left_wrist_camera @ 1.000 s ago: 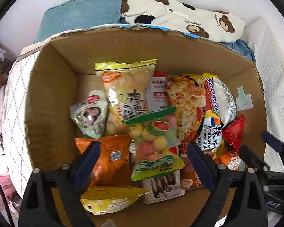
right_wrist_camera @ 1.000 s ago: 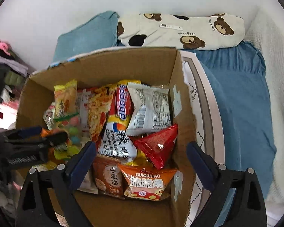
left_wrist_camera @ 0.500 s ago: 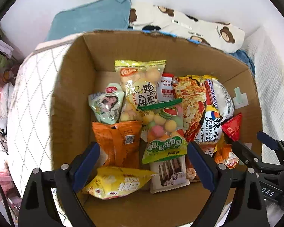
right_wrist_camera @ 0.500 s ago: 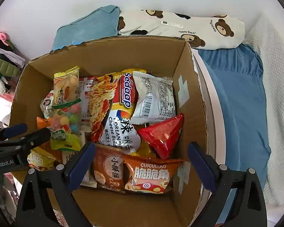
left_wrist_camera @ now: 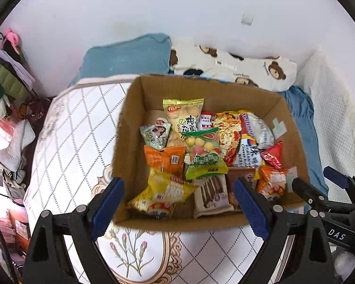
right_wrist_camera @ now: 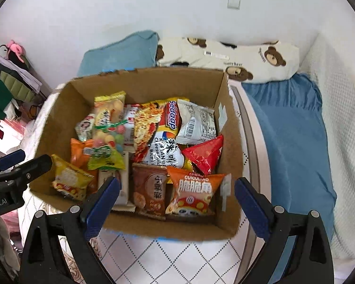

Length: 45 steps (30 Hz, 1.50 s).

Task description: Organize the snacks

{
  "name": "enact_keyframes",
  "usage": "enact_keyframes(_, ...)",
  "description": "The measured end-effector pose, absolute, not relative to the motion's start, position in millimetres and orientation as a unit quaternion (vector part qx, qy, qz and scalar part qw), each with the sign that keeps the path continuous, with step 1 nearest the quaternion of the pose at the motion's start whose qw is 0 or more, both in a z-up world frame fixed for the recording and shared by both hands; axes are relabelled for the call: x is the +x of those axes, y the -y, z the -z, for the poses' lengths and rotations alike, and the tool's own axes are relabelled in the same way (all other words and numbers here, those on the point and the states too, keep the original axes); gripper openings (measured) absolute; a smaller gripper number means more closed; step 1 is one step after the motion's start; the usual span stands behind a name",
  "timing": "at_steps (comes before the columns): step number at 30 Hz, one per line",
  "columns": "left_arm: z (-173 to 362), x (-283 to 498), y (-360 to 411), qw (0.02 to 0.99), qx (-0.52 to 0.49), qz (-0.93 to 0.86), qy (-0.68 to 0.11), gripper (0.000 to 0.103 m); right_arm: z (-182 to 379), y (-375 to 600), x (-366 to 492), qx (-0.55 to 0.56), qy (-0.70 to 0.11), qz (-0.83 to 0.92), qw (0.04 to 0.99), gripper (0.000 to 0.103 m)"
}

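Note:
A brown cardboard box (left_wrist_camera: 127,142) (right_wrist_camera: 227,232) sits on a quilted mattress, packed with several snack packets. Among them are an orange packet (left_wrist_camera: 165,161), a yellow chips bag (left_wrist_camera: 163,194), a green candy-ball bag (left_wrist_camera: 203,151) and a red triangular pack (right_wrist_camera: 204,153). An orange mushroom-print bag (right_wrist_camera: 193,193) lies at the box's near right. My left gripper (left_wrist_camera: 178,206) hovers open above the box's near edge, nothing between its fingers. My right gripper (right_wrist_camera: 176,203) is open and empty too, over the near right part of the box.
A blue pillow (left_wrist_camera: 127,59) and a bear-print pillow (left_wrist_camera: 236,68) lie behind the box against the white wall. A blue sheet (right_wrist_camera: 293,142) covers the bed to the right. Clothes (left_wrist_camera: 4,78) pile up at the far left, off the mattress.
Both grippers have pulled up and back from inside the box, so the whole box and the mattress around it now show. Both stayed open and empty. The snacks have not moved.

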<state>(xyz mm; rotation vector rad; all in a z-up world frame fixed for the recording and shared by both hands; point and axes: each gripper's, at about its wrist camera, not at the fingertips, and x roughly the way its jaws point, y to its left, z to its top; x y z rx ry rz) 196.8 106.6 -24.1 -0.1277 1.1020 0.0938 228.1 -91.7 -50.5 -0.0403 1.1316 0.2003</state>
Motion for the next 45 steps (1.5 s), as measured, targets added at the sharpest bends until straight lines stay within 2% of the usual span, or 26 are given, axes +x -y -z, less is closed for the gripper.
enact_keyframes(16, -65.8, 68.6, -82.1, 0.909, -0.037, -0.054, -0.411, 0.094, -55.5, 104.5, 81.8, -0.02, -0.409, -0.107, 0.906, 0.102)
enact_keyframes(24, -87.4, 29.6, -75.6, 0.921, -0.026, -0.059, -0.385, 0.094, -94.3, 116.1, 28.6, -0.011, -0.367, -0.104, 0.925, 0.103)
enact_keyframes(38, -95.7, 6.3, -67.3, 0.928, -0.028, -0.054, -0.367, 0.094, -114.5, 123.0, -6.4, -0.01, -0.348, -0.098, 0.932, 0.103)
enact_keyframes(41, -92.8, 10.6, -67.5, 0.927, -0.027, -0.053, -0.369, 0.103, -112.9, 126.6, -8.3, -0.007, -0.349, -0.094, 0.932, 0.103)
enact_keyframes(45, -86.8, 19.9, -68.0, 0.925, -0.027, -0.059, -0.373, 0.103, -107.0, 129.7, -3.6, -0.005, -0.35, -0.087, 0.933, 0.103)
